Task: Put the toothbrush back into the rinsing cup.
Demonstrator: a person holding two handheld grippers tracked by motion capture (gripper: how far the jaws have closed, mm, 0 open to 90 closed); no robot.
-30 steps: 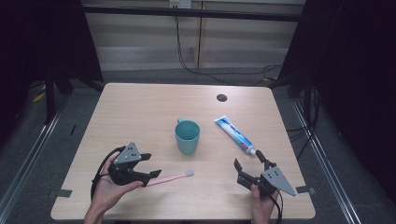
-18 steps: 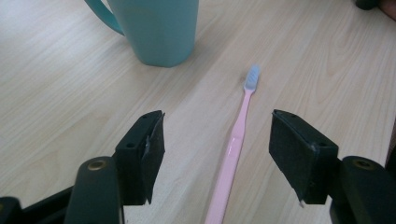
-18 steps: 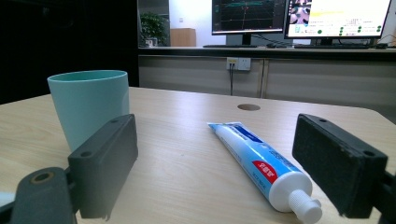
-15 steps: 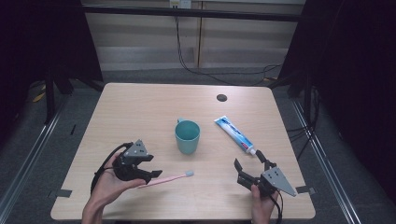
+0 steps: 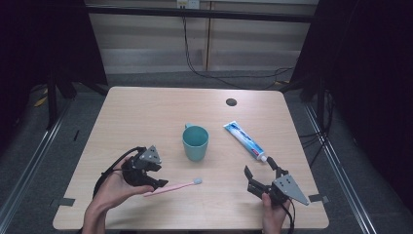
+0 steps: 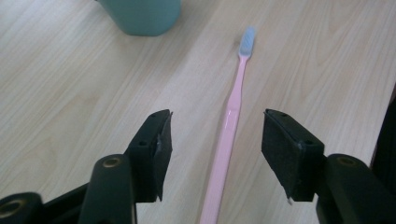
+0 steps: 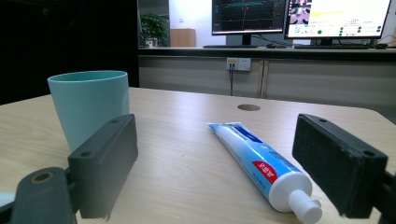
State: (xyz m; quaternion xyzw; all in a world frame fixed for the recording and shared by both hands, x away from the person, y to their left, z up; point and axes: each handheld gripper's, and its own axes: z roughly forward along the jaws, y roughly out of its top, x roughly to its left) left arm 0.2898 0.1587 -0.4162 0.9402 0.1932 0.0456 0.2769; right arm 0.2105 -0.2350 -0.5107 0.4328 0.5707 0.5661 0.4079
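The left gripper [image 5: 160, 184] sits low over the worktop [image 5: 146, 112] at its near left, held in the person's left hand [image 5: 113, 187]; its jaws stand wide apart with nothing clamped, and in the left gripper view the pink toothbrush [image 6: 229, 135] lies flat on the wood between them, its handle passing through the gap without touching either pad, a little nearer the right-hand one; the bristle head points away from the gripper toward the teal cup [image 6: 142, 16], which stands upright just beyond and to the left of it; in the high view the toothbrush [image 5: 173, 187] lies in front of the cup [image 5: 195, 142]; the right gripper [image 5: 260, 174] rests at the near right, its jaws likewise spread and empty; the toothpaste tube [image 7: 261, 165] lies flat ahead of them, capped end toward the gripper, well apart from the toothbrush.
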